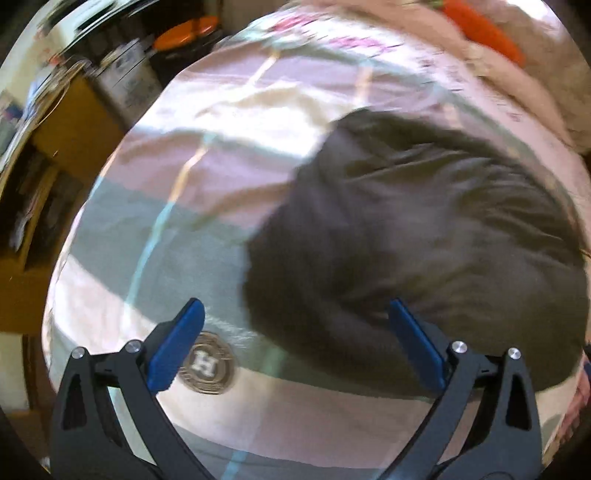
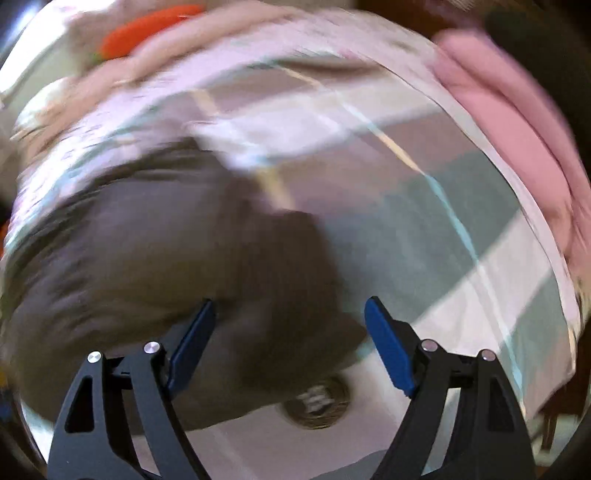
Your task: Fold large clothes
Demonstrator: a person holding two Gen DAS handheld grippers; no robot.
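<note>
A dark olive-brown garment (image 1: 424, 229) lies crumpled on a bed with a plaid sheet (image 1: 184, 229) of pink, grey-green and white blocks. My left gripper (image 1: 295, 310) hangs above the garment's near left edge, jaws wide open and nothing between the blue pads. In the right wrist view the same garment (image 2: 147, 240) fills the left half of the plaid sheet (image 2: 424, 221). My right gripper (image 2: 290, 306) hovers over the garment's near right corner, open and holding nothing. Both views are blurred.
A round emblem with an H (image 1: 207, 363) is printed on the sheet near the garment; the emblem (image 2: 317, 406) also shows under my right gripper. An orange plush (image 1: 484, 29) lies at the head of the bed. Pink bedding (image 2: 509, 140) is bunched along the right side. Cluttered wooden furniture (image 1: 74, 122) stands left of the bed.
</note>
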